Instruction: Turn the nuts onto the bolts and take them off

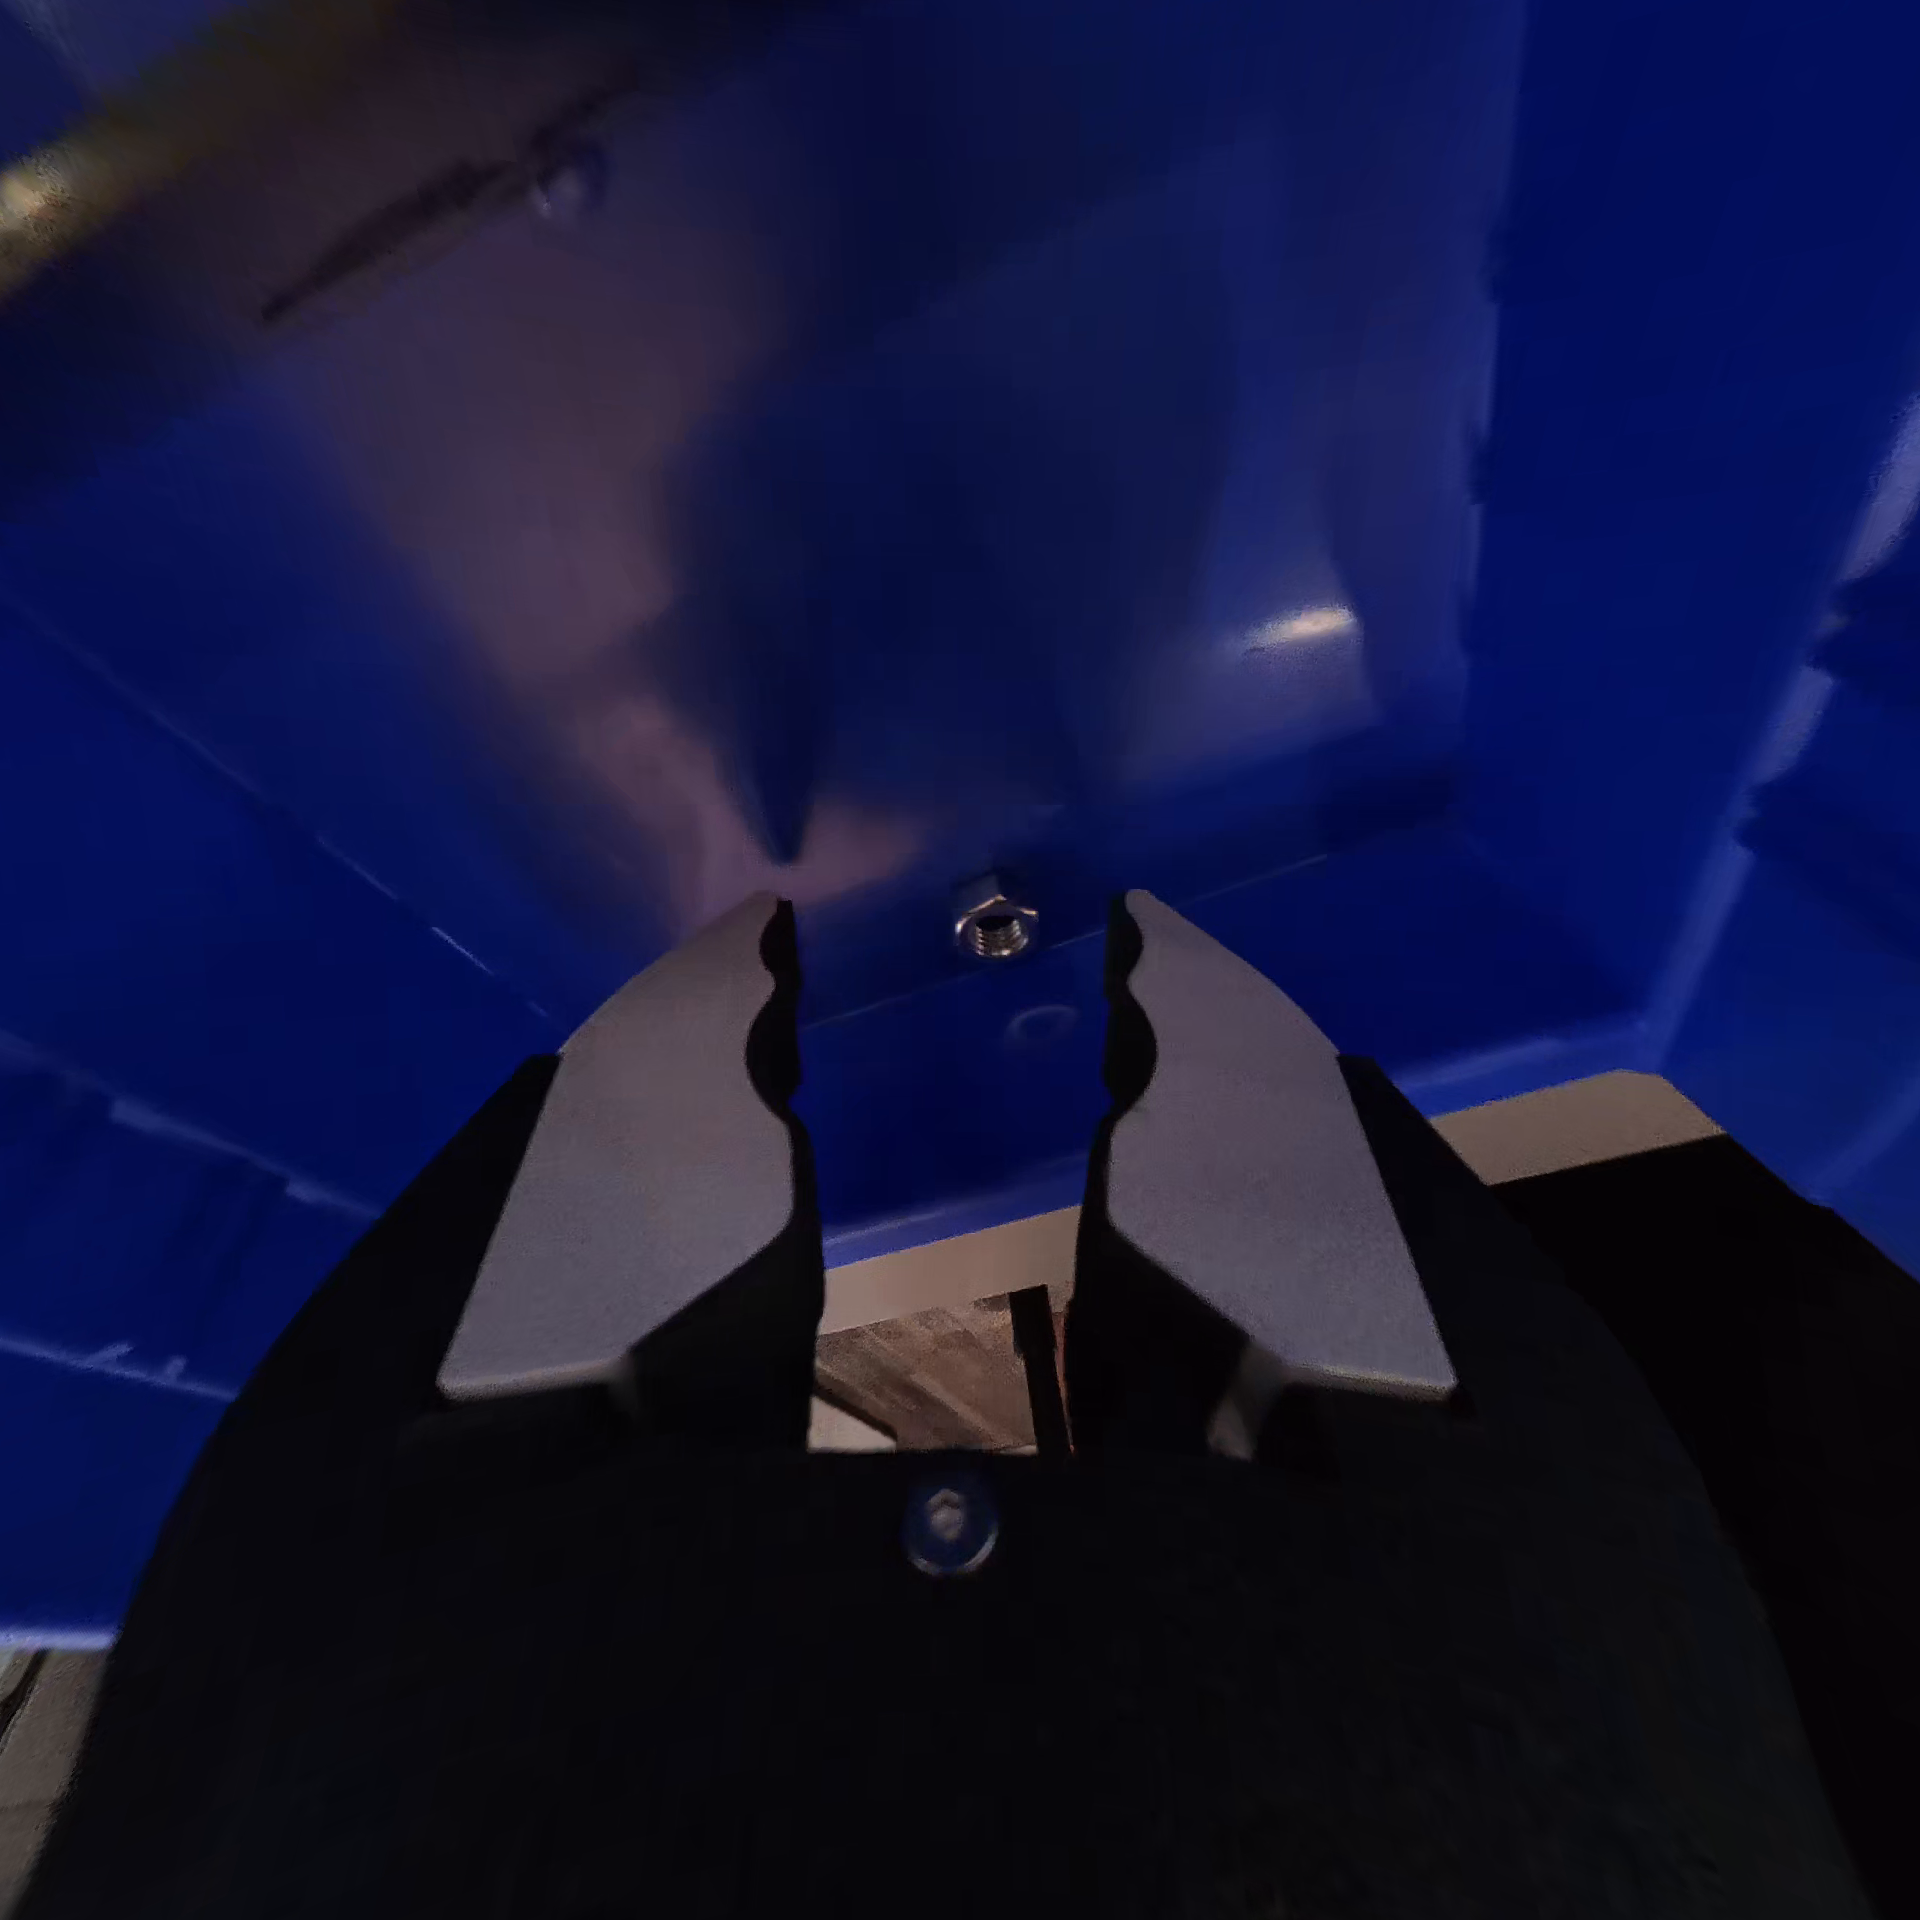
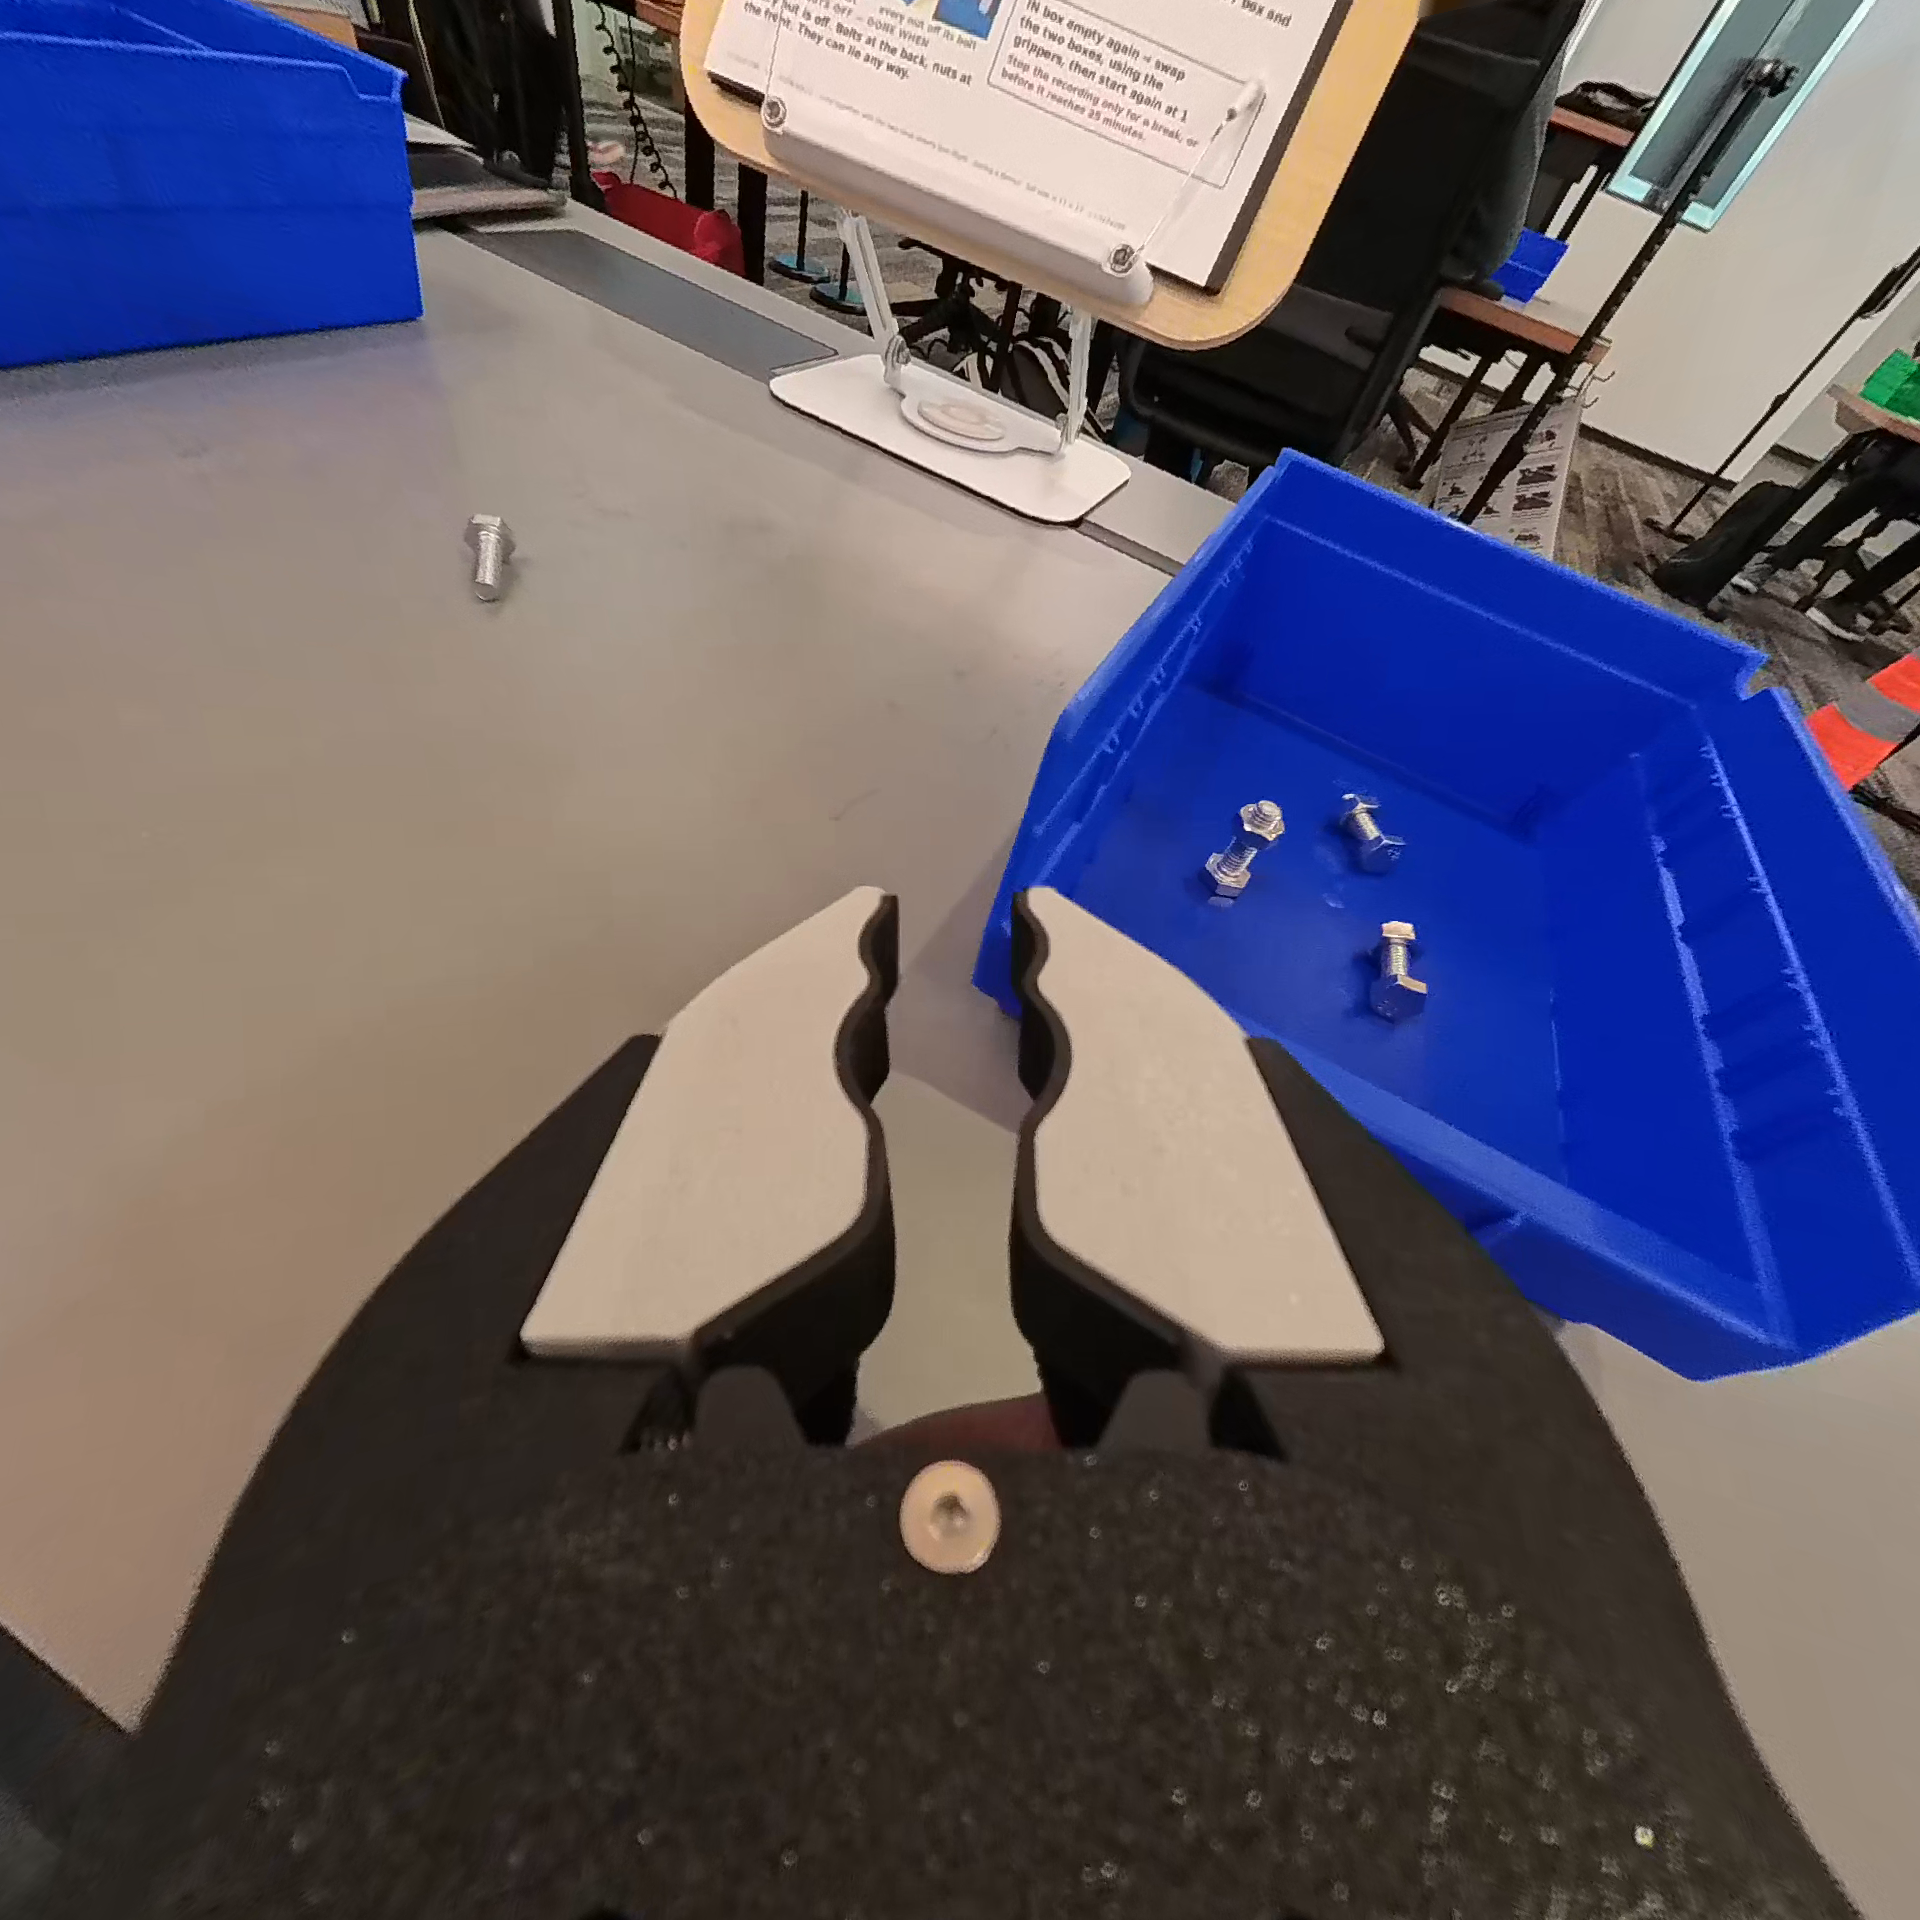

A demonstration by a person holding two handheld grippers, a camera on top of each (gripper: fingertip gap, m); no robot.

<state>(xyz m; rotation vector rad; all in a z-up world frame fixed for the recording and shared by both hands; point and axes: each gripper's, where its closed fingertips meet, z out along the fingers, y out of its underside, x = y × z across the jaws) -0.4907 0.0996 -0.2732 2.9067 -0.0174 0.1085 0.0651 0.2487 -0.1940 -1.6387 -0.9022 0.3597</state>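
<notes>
Nuts first: a single loose nut [image 1: 995, 925] sits on the floor of the blue bin [image 1: 312, 935] in the left wrist view, just beyond the tips of the left gripper [image 1: 951, 914], lying a touch right of centre in the gap with its threaded hole facing the camera. Fingers spread wide and empty, nothing clamped. Looks like the pick-up step is on, and doing it well likely means sliding forward until the nut is fully between the pads, centring on it, then squeezing across two flats, not the corners, so it doesn't squirt away against the bin wall behind it.

Over to the right gripper [image 2: 954, 904], hovering above the grey table [image 2: 312, 831] with its fingers parted a little and holding nothing. Just beside its tips stands a second blue bin [image 2: 1662, 1091], and inside lie three bolts with nuts on them: one nearest [image 2: 1397, 971], one to the left [image 2: 1242, 847], one at the back [image 2: 1366, 831]. Farther out on the bare table, well apart from everything, a lone bolt [image 2: 486, 556] lies with its head away from us, probably the partner for that nut. Beyond it, a third blue bin [image 2: 208, 187] at far left and a paper stand [image 2: 966, 416] at the table's far edge
</notes>
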